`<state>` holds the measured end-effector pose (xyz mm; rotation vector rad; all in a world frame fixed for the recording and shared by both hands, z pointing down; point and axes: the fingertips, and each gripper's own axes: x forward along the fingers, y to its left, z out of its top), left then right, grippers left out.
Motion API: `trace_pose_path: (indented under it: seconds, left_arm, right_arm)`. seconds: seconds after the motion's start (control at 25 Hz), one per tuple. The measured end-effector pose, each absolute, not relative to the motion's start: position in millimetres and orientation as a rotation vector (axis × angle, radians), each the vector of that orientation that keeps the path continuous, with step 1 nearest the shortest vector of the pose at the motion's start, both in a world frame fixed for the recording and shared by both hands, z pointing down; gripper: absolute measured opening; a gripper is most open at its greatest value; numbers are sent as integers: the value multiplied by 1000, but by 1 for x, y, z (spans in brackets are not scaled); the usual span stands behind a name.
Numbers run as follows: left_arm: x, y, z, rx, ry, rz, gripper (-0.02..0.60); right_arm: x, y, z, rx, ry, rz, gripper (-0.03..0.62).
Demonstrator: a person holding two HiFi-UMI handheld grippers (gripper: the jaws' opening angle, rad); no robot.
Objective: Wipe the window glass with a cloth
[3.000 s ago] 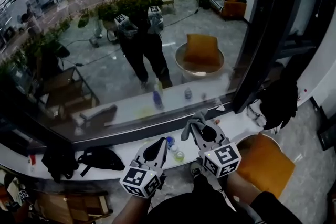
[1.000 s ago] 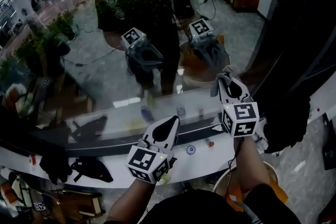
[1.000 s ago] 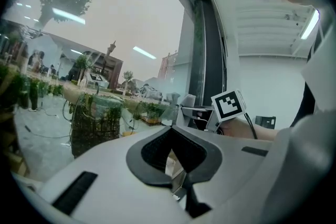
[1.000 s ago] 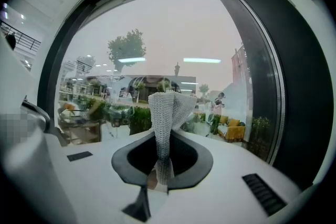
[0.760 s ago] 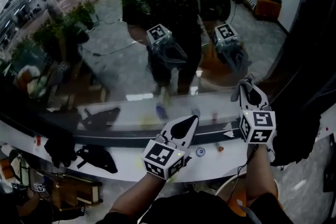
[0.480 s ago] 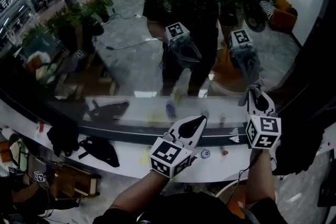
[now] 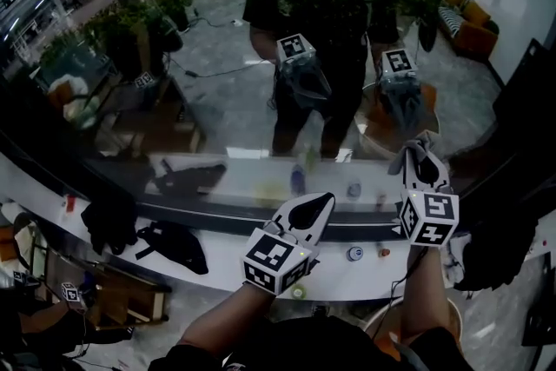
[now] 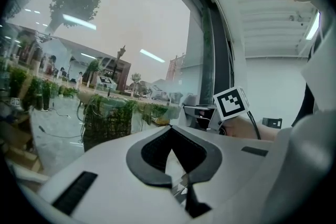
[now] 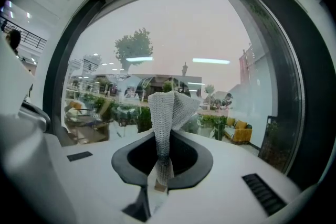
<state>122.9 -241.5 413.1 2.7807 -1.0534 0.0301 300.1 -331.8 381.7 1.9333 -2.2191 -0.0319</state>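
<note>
The window glass (image 7: 217, 56) fills the upper head view and mirrors both grippers and the person. My right gripper (image 7: 419, 154) is held up close to the glass at the right, shut on a grey knitted cloth (image 9: 167, 113) that stands up out of its jaws; the same cloth (image 7: 417, 146) shows at the gripper's tip. My left gripper (image 7: 314, 207) hovers lower, over the sill, its jaws closed with nothing between them. In the left gripper view that left gripper (image 8: 177, 165) points toward the glass (image 8: 105, 60).
A white sill (image 7: 226, 252) runs under the window with black bags (image 7: 174, 243), a small round cap (image 7: 354, 254) and small items on it. A dark window frame (image 9: 283, 76) borders the pane at the right. An orange seat (image 7: 382, 339) sits below.
The view has shifted slightly right and down along the window. Both grippers stay raised near the glass, the right still holding the cloth; three seconds ago both were low over the sill.
</note>
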Motion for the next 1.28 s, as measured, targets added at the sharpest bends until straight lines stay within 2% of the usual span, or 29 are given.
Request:
trace_pose_path:
  seconds: [1.28]
  left_arm:
    - [-142,-230,432,2600,-1358,-103,8]
  right_arm:
    - [-50,-342,402,1512,-2463,-71,52]
